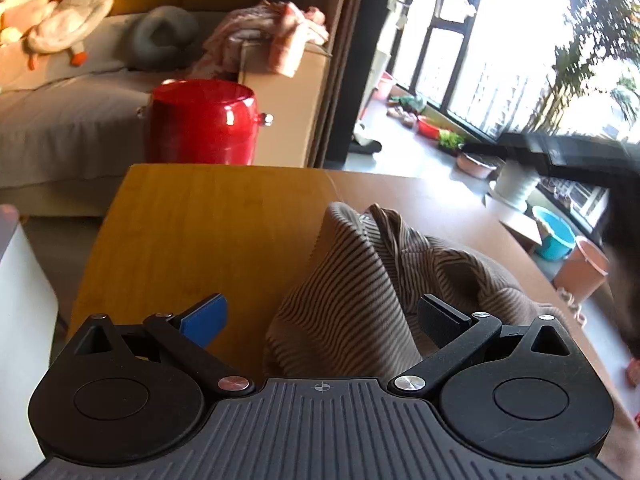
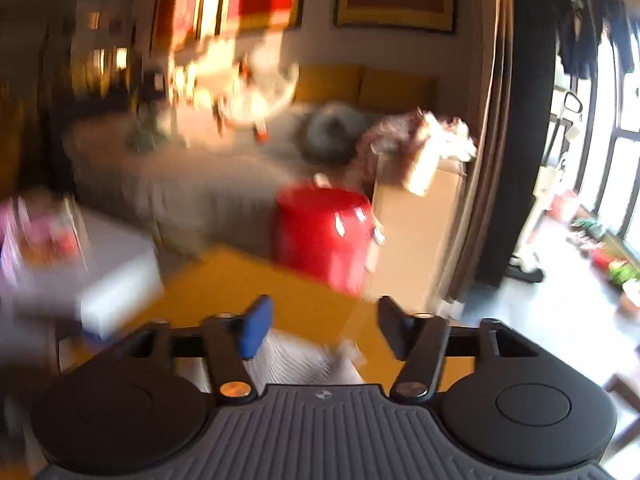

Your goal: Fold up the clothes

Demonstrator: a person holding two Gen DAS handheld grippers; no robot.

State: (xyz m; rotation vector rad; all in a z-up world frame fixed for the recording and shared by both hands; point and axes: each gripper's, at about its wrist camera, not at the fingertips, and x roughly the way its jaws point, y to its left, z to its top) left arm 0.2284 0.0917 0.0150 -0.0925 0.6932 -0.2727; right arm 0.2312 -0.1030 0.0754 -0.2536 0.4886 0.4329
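Note:
A brown striped garment (image 1: pixel 360 280) lies bunched up on the wooden table (image 1: pixel 192 232), rising in a crumpled peak. My left gripper (image 1: pixel 324 320) is open, its jaws wide on either side of the cloth's near edge, not clamping it. In the right wrist view, which is blurred by motion, my right gripper (image 2: pixel 324 328) is open above the table (image 2: pixel 248 292), with a pale striped piece of cloth (image 2: pixel 296 356) low between its jaws, not clamped. The other gripper (image 1: pixel 568 160) shows as a dark blur at the right of the left wrist view.
A red round bin (image 1: pixel 204 120) and a cardboard box (image 1: pixel 288 92) draped with pink clothes stand beyond the table's far edge. A grey sofa (image 1: pixel 60 112) with plush toys lies behind. A white box (image 2: pixel 116 280) stands at the left. Basins and pots (image 1: pixel 556 236) line the window floor.

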